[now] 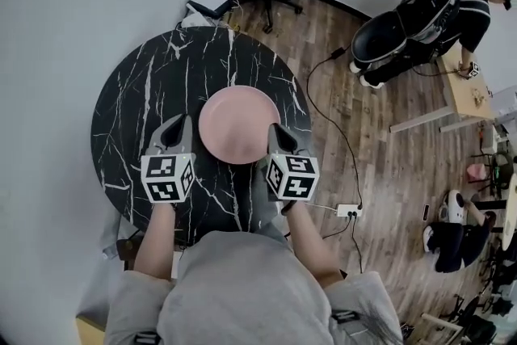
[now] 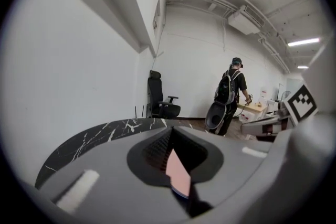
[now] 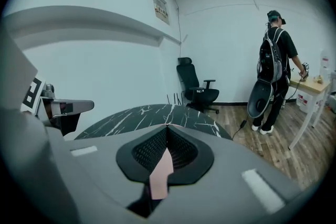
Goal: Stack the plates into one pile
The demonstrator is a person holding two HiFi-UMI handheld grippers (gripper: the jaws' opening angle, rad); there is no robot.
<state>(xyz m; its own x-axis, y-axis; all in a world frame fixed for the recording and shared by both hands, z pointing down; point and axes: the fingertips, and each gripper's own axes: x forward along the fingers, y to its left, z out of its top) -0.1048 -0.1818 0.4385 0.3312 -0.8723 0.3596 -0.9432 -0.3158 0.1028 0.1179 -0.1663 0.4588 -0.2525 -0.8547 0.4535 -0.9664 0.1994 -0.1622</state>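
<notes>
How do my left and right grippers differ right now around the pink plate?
The left gripper sits just off the left rim of the pink plate; the right gripper overlaps its right rim. Between the left fingers a pink sliver with a blue edge shows; between the right fingers, pink only. Both are shut, over the black table.

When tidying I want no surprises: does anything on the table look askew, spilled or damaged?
Nothing stands out. The round pink plate lies flat and unbroken on the round black marble table, between the left hand-held gripper and the right hand-held gripper, both shut.
</notes>
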